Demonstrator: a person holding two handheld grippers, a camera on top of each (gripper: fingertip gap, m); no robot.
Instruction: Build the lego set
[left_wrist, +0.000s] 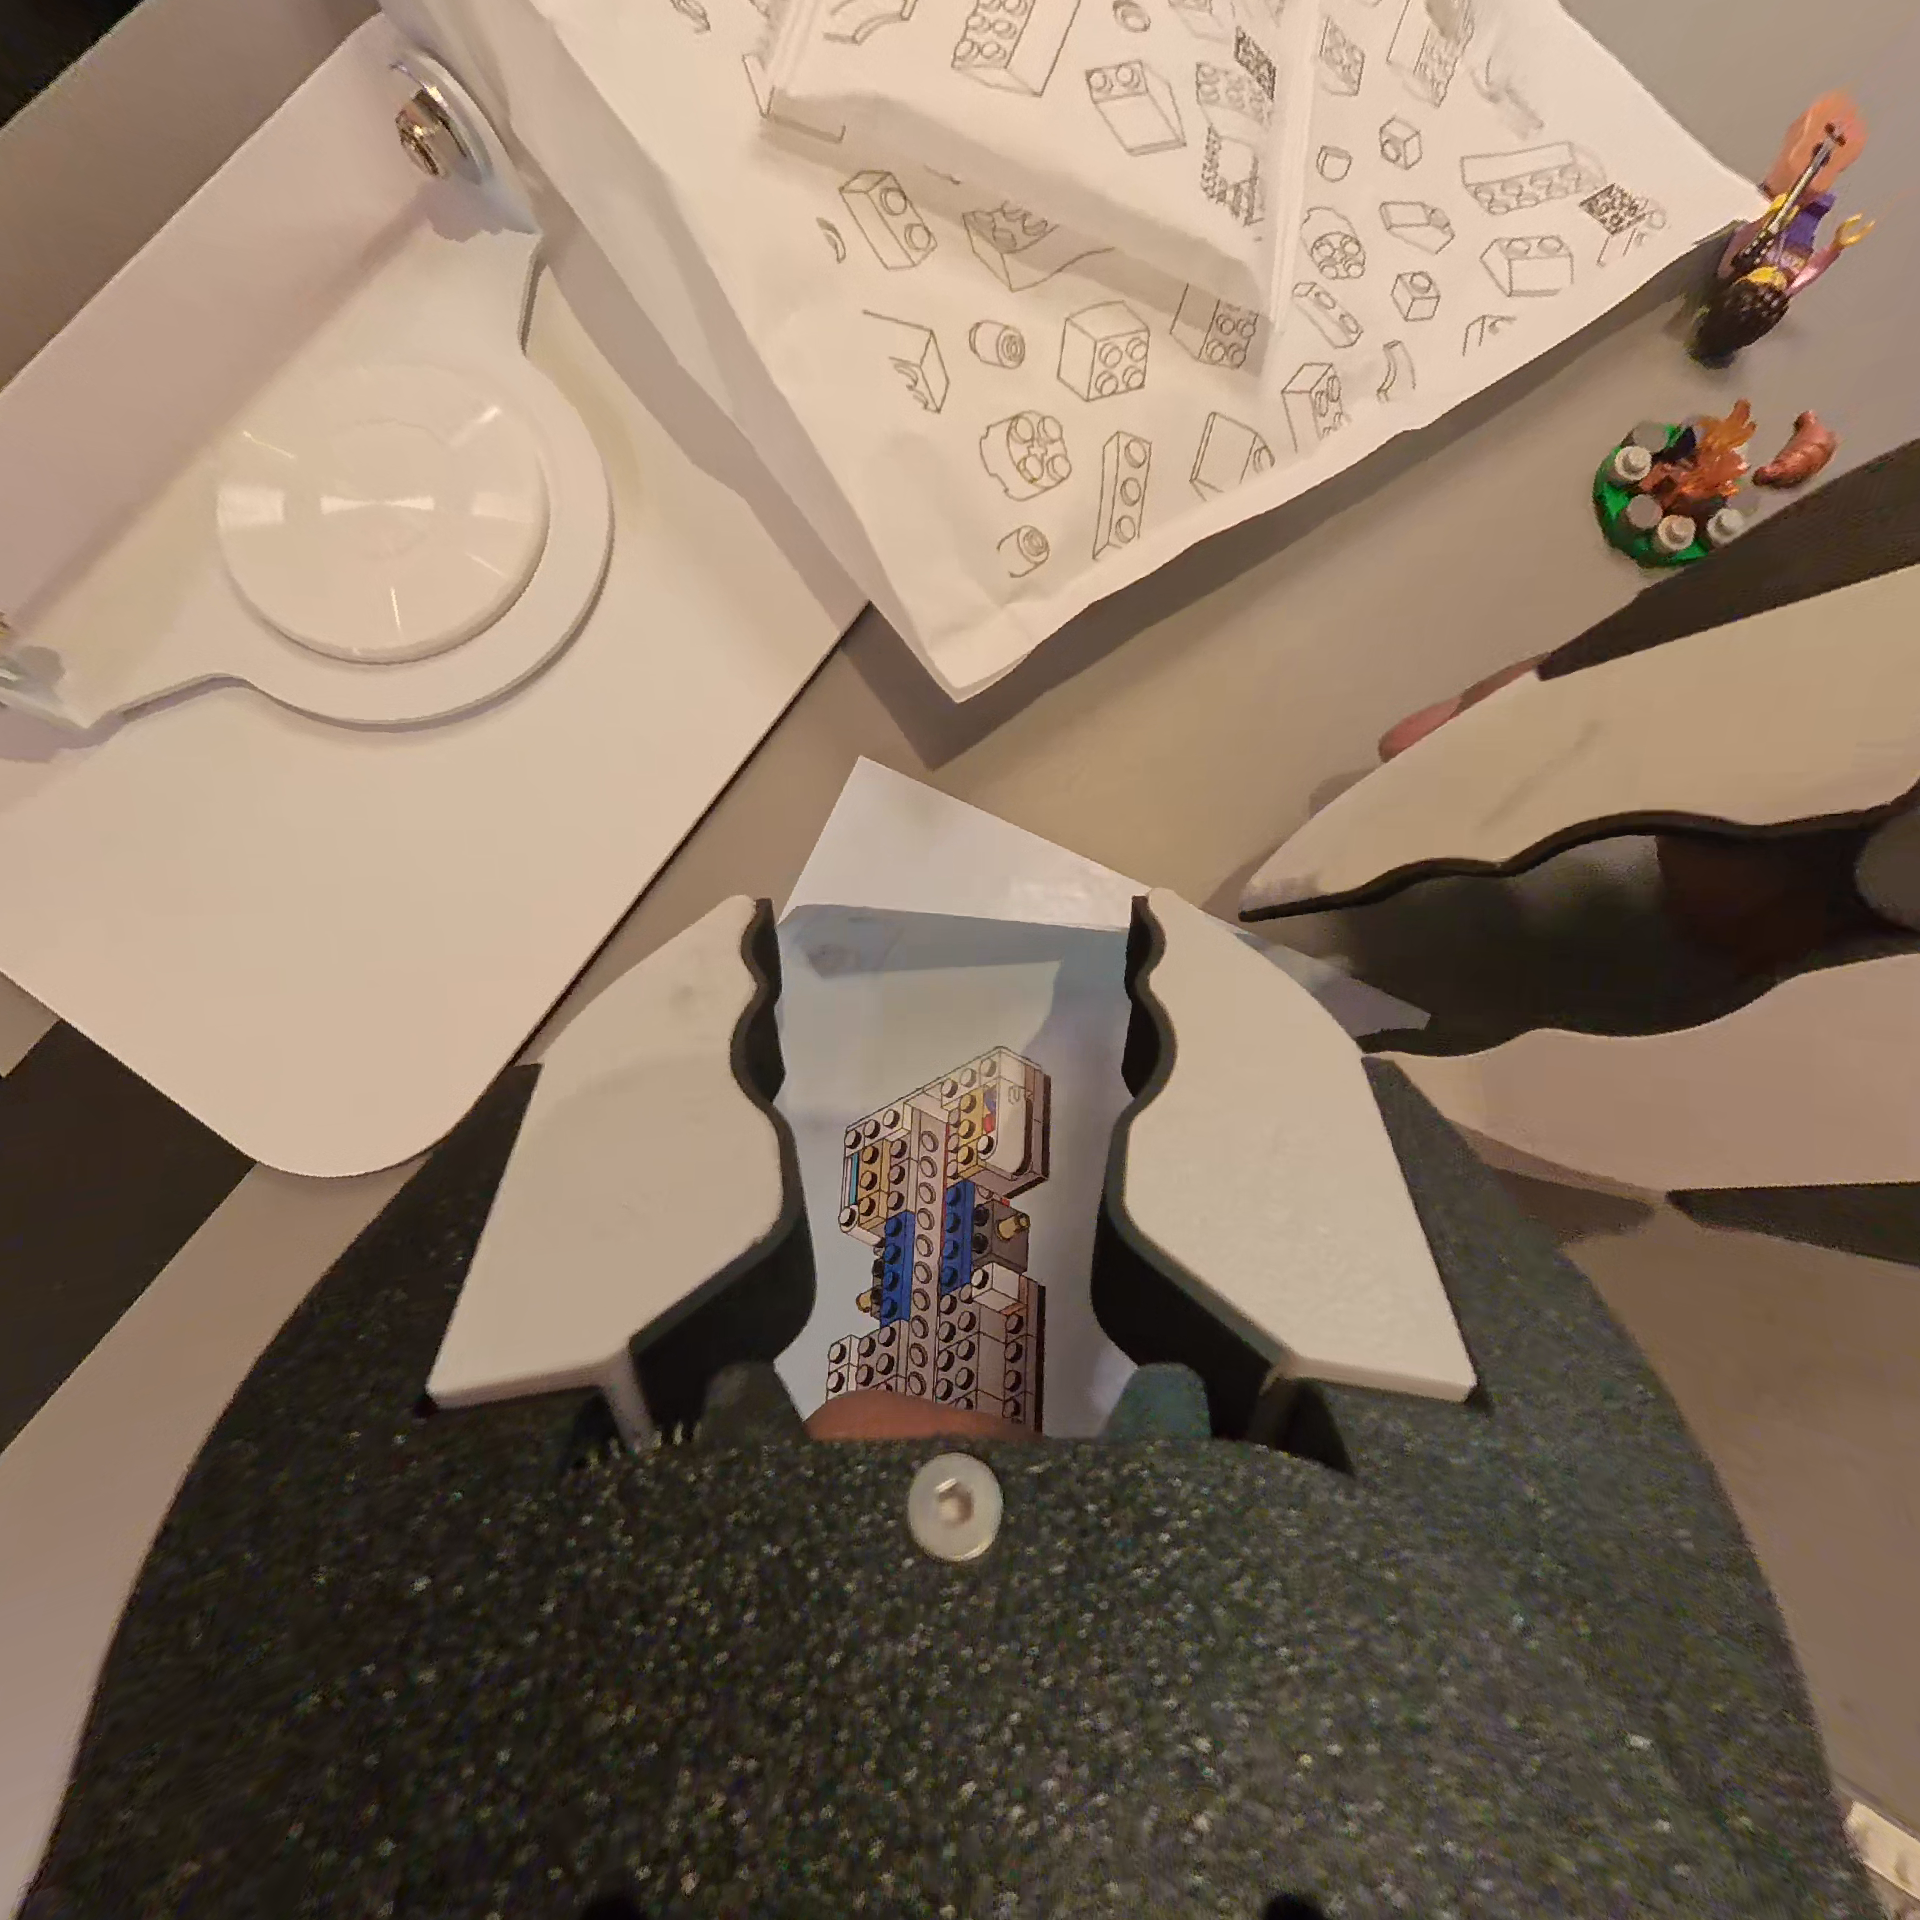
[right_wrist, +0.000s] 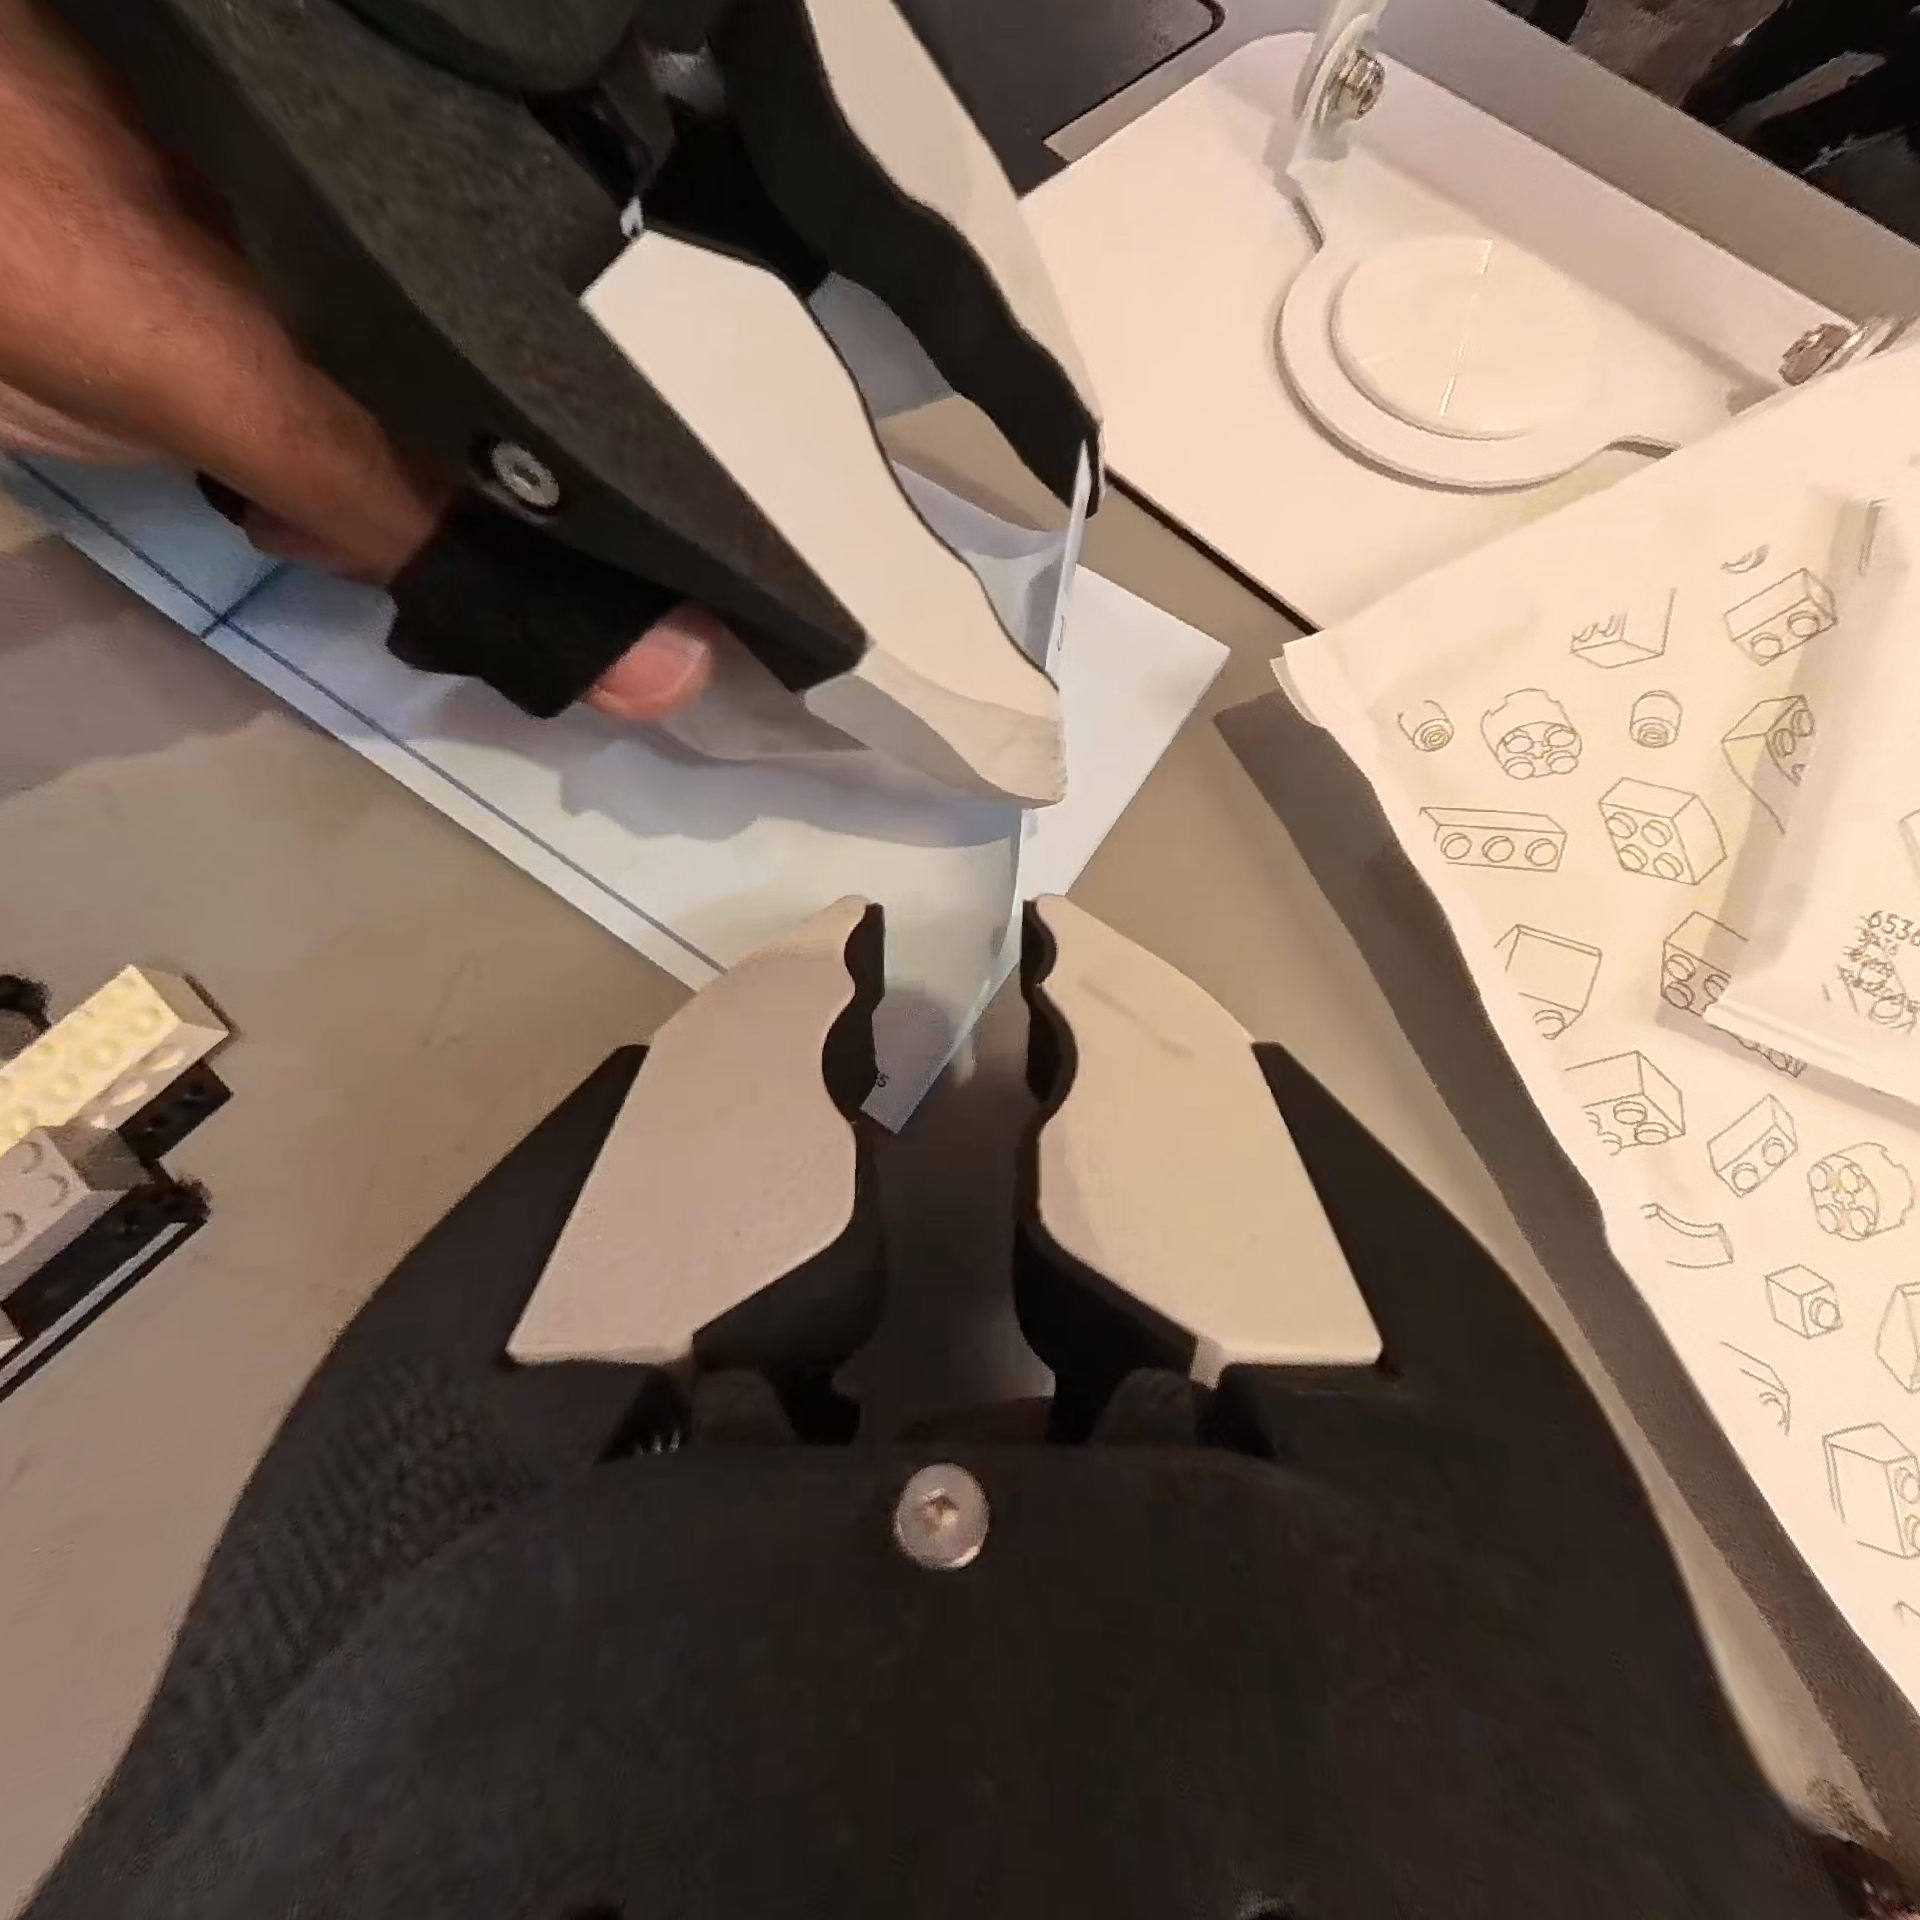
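My left gripper (left_wrist: 951, 925) is open, its jaws wide apart over an open instruction booklet (left_wrist: 914, 1195) with a coloured picture of a brick build. A lifted page (left_wrist: 935, 862) stands between its fingers without being pressed. In the right wrist view the left gripper (right_wrist: 1070, 603), held by a hand (right_wrist: 208, 364), straddles that raised page. My right gripper (right_wrist: 951, 914) is open by a narrow gap. The page's edge (right_wrist: 940, 956) stands loose between its pads, and neither pad presses on it. The right gripper also shows at the right of the left wrist view (left_wrist: 1309, 977).
A white paper bag printed with brick outlines (left_wrist: 1039, 364) (right_wrist: 1662, 935) lies behind the booklet. A white board with a round disc (left_wrist: 384, 520) (right_wrist: 1434, 343) is beside it. A minifigure (left_wrist: 1766, 260) and a green round piece with a flame (left_wrist: 1673, 488) stand far right. A partly built brick model (right_wrist: 83, 1122) sits left.
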